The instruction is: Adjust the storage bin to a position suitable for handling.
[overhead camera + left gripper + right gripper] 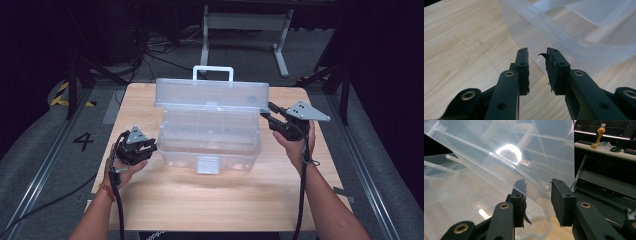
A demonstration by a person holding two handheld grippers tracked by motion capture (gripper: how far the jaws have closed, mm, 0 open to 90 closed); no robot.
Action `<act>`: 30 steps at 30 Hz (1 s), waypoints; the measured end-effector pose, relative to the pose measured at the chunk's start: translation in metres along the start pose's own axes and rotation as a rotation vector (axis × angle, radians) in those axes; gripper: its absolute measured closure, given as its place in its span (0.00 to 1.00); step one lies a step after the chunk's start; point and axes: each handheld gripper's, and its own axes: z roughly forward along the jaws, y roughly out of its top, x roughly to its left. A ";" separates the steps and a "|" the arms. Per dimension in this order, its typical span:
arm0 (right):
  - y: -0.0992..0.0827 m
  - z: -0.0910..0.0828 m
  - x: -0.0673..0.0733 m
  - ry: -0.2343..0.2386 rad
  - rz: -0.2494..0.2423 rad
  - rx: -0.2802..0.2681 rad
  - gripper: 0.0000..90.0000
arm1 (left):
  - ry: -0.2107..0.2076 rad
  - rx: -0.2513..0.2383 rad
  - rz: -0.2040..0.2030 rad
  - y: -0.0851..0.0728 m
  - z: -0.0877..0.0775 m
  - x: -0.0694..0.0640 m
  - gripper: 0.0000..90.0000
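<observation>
Dark floor and a white table frame lie beyond the pale wooden table (210, 195), on whose middle stands a clear plastic box (210, 137) with its lid (212, 95) raised upright at the back, white handle (213, 71) on top. At the box's left end the left gripper (150, 146) sits just beside the lower corner; in the left gripper view its jaws stand a little apart with nothing between them, the box wall (529, 37) just ahead. At the right end the right gripper (266, 114) is up at the lid's corner; in the right gripper view its jaws straddle the lid's edge (534, 185), a gap showing beside the right pad
</observation>
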 end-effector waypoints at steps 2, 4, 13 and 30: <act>0.002 0.002 -0.001 -0.006 -0.005 0.001 0.72 | -0.002 0.027 0.022 -0.003 -0.003 -0.002 0.79; 0.003 0.003 -0.002 -0.011 -0.008 -0.002 0.72 | -0.012 0.034 0.024 -0.006 -0.007 -0.003 0.77; 0.012 0.008 -0.002 -0.047 -0.056 -0.001 0.73 | -0.039 0.102 0.052 -0.040 -0.019 -0.012 0.75; 0.022 0.014 0.000 -0.112 -0.059 -0.019 0.72 | -0.104 0.111 -0.035 -0.079 -0.026 -0.022 0.67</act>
